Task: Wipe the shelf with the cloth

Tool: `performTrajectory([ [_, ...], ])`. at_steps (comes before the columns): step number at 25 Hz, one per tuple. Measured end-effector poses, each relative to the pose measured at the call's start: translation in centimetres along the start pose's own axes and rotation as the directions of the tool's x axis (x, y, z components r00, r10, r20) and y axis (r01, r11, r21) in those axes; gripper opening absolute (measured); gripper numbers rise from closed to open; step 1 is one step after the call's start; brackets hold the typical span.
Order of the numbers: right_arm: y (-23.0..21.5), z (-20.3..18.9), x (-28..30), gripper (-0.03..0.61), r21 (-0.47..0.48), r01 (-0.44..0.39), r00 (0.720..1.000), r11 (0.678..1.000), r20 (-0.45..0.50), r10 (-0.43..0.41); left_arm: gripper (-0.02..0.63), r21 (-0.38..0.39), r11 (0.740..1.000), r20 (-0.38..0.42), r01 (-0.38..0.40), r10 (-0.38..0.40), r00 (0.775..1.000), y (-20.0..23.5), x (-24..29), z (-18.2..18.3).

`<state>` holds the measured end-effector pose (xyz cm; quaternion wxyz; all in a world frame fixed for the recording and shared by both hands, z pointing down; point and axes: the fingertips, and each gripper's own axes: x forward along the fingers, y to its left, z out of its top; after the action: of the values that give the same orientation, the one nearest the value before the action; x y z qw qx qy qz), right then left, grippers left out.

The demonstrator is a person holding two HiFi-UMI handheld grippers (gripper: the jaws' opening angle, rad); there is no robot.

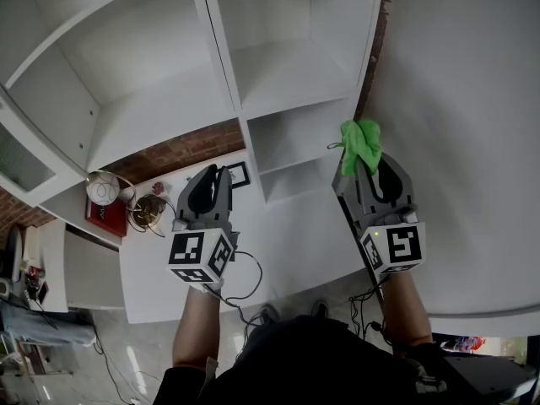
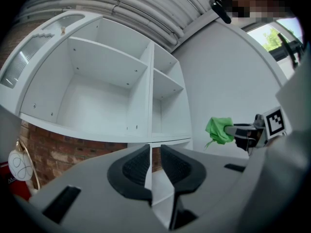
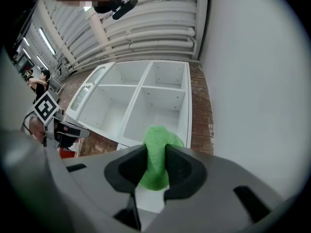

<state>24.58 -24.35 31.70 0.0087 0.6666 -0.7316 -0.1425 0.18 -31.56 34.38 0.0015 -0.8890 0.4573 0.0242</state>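
Note:
A white shelf unit point(image 1: 287, 74) with several open compartments fills the upper part of the head view; it also shows ahead in the left gripper view point(image 2: 97, 96) and the right gripper view point(image 3: 146, 106). My right gripper point(image 1: 364, 162) is shut on a green cloth point(image 1: 361, 140), which bunches out past the fingertips near the unit's lower right corner. The cloth point(image 3: 159, 136) sits pinched between the right gripper's point(image 3: 155, 152) pads. My left gripper point(image 1: 219, 174) hangs over the counter below the shelves, shut with nothing in it point(image 2: 154, 152). From there the cloth point(image 2: 219, 130) shows off to the right.
A white counter point(image 1: 295, 234) runs under the shelves, backed by a brick wall point(image 1: 181, 152). A wire ornament point(image 1: 105, 191), a brass object point(image 1: 150, 211) and a small black frame point(image 1: 239, 174) stand at the left. A plain white wall point(image 1: 472, 99) lies right of the unit.

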Motion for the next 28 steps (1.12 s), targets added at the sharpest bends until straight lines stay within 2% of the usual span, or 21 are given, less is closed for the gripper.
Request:
performTrajectory([
  [8,0.0,0.0,0.0,0.095,0.025,-0.01,1.0,1.0,0.012,0.01,0.069,-0.015,1.0,-0.004,0.001,-0.001,1.0,0.1,-0.2,0.1],
  [28,1.3,-0.3,0.3,0.094,0.019,-0.041,0.999,0.999,-0.002,0.041,0.069,-0.035,0.999,0.008,0.008,-0.008,1.0,0.3,0.0,0.1],
])
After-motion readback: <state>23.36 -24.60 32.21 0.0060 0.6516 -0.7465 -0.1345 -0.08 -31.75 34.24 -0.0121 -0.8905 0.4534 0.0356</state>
